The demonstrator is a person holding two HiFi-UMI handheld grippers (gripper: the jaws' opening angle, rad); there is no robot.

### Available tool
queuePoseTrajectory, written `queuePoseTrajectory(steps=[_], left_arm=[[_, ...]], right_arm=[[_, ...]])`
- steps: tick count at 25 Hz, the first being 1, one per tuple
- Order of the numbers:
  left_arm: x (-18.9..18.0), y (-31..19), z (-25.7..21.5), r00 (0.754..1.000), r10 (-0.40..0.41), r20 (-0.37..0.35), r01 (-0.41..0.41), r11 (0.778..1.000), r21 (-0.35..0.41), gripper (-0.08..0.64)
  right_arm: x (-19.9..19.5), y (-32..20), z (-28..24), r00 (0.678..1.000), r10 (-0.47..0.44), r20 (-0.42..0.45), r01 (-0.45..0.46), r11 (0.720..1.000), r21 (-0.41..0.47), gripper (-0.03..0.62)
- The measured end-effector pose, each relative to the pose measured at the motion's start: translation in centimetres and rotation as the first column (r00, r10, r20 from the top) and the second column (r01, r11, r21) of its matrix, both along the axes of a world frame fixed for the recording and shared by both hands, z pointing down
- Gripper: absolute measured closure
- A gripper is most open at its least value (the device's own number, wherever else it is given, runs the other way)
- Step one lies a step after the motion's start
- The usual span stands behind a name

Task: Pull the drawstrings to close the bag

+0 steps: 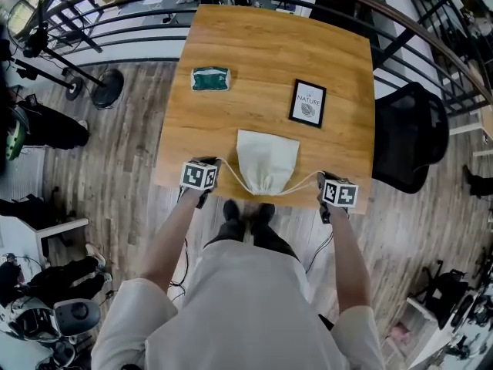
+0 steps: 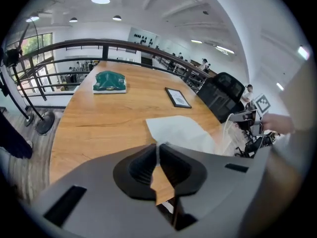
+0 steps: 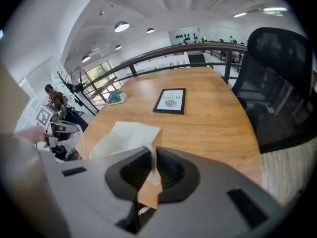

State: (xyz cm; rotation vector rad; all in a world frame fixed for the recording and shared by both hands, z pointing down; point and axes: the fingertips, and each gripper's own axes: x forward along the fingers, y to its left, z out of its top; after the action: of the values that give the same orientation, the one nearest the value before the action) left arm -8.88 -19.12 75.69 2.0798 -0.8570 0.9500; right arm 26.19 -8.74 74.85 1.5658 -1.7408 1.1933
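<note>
The wooden table (image 1: 262,60) takes up most of the space, with a black chair (image 1: 408,137) at its right side. The white bag (image 1: 266,159) lies at the near edge, its gathered mouth toward the person. Farther back sit a framed picture (image 1: 307,103) and a green packet (image 1: 210,79). The left tool (image 2: 157,150) is pinched on the left drawstring (image 1: 233,176) and the right tool (image 3: 152,155) on the right drawstring (image 1: 304,183), both cords stretched sideways from the bag's mouth.
</note>
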Motion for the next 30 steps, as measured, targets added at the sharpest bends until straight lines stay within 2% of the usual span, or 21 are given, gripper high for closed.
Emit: queuePoseTrajectory(steps=[4,7,9,11,16,21,26,30], left_arm=[[-1.5,0.3,1.8,0.998,0.032,0.049,-0.030,0.998,-0.057,0.533],[-2.6,0.7,2.5,0.996,0.057,0.067,-0.051,0.995,-0.088,0.504],[-3.2,1.2,2.8,0.995,0.074,0.062,-0.067,0.992,-0.110,0.467],[-3.3,1.7,3.1,0.995,0.089,0.042,-0.083,0.987,-0.138,0.395],[-3.6,2.4,3.1,0.994,0.105,0.005,-0.103,0.981,-0.165,0.331],[-3.9,1.6,1.3,0.997,0.074,-0.028,-0.076,0.992,-0.103,0.331],[-3.7,0.3,-1.6,0.994,0.076,-0.072,-0.076,0.997,0.009,0.344],[-2.9,-0.2,-5.1,0.989,0.097,-0.109,-0.085,0.990,0.109,0.368]], right_arm=[[-0.3,0.9,1.4,0.999,-0.037,0.029,0.039,0.996,-0.079,0.567],[-0.1,1.5,1.6,0.998,-0.033,0.052,0.038,0.994,-0.103,0.542],[0.0,1.8,1.5,0.997,-0.014,0.073,0.021,0.995,-0.098,0.527],[0.0,1.9,1.4,0.994,0.006,0.107,0.003,0.996,-0.089,0.497],[-1.0,2.3,0.8,0.971,0.036,0.237,-0.015,0.996,-0.089,0.402],[-0.9,2.0,-1.1,0.978,0.059,0.202,-0.056,0.998,-0.020,0.402],[-1.7,1.3,-3.9,0.996,0.056,0.071,-0.062,0.994,0.093,0.403],[-2.9,1.1,-6.8,0.998,0.063,-0.003,-0.062,0.983,0.175,0.411]])
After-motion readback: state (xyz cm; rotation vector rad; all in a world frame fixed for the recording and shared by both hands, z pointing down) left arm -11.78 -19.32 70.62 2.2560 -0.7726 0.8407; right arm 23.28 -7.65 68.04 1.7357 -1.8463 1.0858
